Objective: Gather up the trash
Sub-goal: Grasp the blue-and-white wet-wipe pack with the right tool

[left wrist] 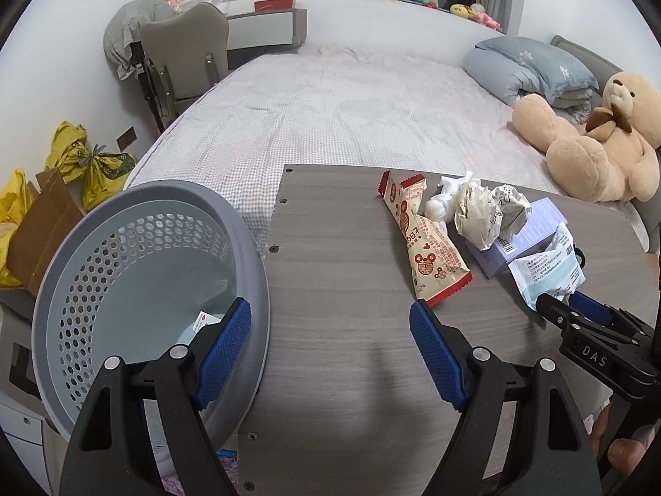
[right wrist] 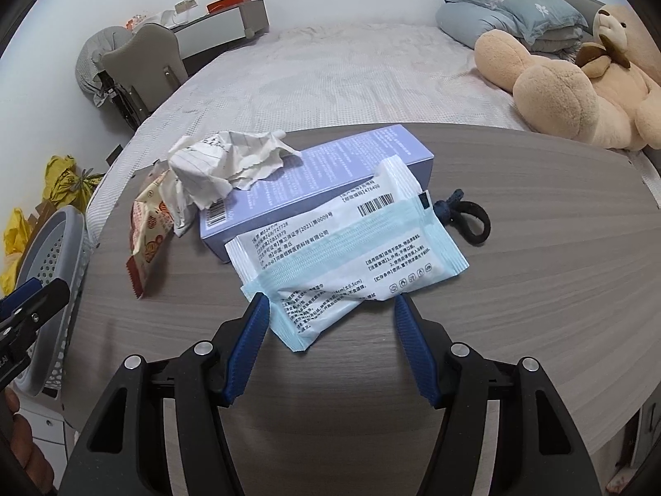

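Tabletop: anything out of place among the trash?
Yes: a black hair tie lies on the table just behind the blue-and-white wipe packet. Unlike the wrappers and crumpled paper, it does not look like trash. Nothing looks spilled.

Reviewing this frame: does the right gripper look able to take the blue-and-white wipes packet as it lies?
Probably yes. The right gripper is open, its fingers flanking the near end of the wipes packet, which lies uncovered, propped on the purple box.

Crumpled paper (right wrist: 223, 161) hides part of the snack wrapper (right wrist: 150, 223); bin (left wrist: 136, 289) contents perhaps a packet.
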`<state>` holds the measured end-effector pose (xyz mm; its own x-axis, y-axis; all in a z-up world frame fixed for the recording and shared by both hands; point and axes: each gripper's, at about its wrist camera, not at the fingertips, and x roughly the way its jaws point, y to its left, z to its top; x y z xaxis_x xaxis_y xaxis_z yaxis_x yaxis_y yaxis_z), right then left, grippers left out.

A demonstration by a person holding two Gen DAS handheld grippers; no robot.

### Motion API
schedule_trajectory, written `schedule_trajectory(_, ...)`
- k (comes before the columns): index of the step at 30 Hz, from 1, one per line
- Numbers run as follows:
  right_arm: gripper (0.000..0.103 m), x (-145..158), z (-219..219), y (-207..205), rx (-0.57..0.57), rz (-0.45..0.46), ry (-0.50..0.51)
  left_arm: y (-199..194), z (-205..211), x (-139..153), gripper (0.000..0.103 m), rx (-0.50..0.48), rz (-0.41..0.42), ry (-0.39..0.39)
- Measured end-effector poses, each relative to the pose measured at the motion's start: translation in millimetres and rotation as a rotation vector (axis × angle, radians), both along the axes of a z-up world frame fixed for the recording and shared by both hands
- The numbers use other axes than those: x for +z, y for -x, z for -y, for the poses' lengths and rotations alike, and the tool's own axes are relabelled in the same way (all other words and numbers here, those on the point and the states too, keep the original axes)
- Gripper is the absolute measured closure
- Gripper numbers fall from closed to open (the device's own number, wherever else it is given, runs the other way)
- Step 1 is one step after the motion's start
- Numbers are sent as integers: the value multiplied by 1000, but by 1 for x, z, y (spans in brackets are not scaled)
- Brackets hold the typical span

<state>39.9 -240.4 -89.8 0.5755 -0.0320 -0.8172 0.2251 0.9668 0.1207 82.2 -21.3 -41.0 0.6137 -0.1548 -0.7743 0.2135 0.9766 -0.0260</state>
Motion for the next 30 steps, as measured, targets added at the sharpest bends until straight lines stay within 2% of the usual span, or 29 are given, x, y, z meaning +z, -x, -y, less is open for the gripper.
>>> schedule_trajectory(20,42,5,60,46,-130,-29,41,10,14,-1,25,-25,8,-7)
schedule_trajectory(30,42,28,41,43,-5,44,19,13,21,3,25,-32,13,-7)
